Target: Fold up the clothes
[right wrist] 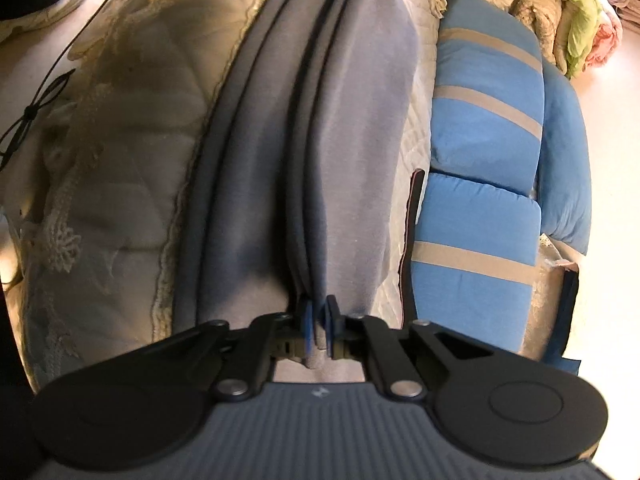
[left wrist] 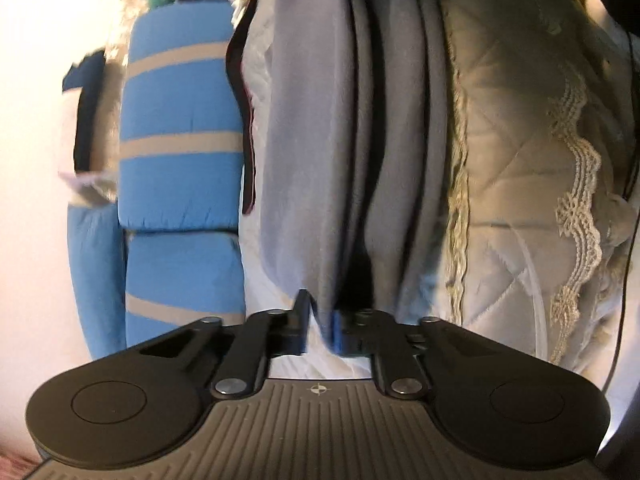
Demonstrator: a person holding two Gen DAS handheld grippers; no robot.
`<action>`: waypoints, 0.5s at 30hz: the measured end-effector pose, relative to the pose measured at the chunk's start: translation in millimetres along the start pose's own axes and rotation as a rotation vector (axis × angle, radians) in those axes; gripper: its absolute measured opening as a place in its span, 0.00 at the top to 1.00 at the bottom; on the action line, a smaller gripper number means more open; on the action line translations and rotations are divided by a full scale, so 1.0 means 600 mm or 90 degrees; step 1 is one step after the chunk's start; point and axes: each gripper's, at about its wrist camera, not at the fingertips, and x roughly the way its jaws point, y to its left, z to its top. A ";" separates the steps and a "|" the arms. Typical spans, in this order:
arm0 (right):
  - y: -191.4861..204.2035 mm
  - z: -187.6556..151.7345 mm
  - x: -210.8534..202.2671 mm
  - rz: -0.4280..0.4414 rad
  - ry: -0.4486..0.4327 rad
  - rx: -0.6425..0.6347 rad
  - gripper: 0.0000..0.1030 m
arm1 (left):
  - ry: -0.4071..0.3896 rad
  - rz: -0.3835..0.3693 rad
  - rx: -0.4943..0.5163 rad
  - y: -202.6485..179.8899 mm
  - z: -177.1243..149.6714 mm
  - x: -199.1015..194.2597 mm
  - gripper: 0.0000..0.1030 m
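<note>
A grey-blue garment (left wrist: 320,140) hangs in long folds away from my left gripper (left wrist: 322,326), which is shut on its edge. The same grey-blue garment (right wrist: 352,152) runs straight ahead in the right wrist view, bunched into several pleats. My right gripper (right wrist: 319,330) is shut on another part of its edge, the cloth pinched between the blue pads (right wrist: 308,332). The garment stretches over a quilted beige bedspread (left wrist: 520,160) (right wrist: 120,140) with lace trim.
A blue pillow with grey stripes (left wrist: 180,128) (right wrist: 488,128) lies beside the garment. A dark narrow strap or band (left wrist: 246,120) (right wrist: 414,216) sits between them. Rolled cloths in green, beige and pink (right wrist: 568,12) are piled at the far right. A black cable (right wrist: 48,76) crosses the bedspread.
</note>
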 end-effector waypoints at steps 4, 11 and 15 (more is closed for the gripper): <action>-0.001 0.011 -0.005 -0.001 -0.017 0.002 0.82 | 0.011 -0.027 -0.049 0.018 -0.014 0.005 0.93; 0.004 0.029 -0.016 0.004 -0.040 -0.003 0.82 | 0.027 -0.081 -0.141 0.050 -0.033 0.017 0.92; 0.009 0.033 -0.027 0.015 -0.051 -0.001 0.82 | 0.037 -0.123 -0.190 0.063 -0.035 0.026 0.91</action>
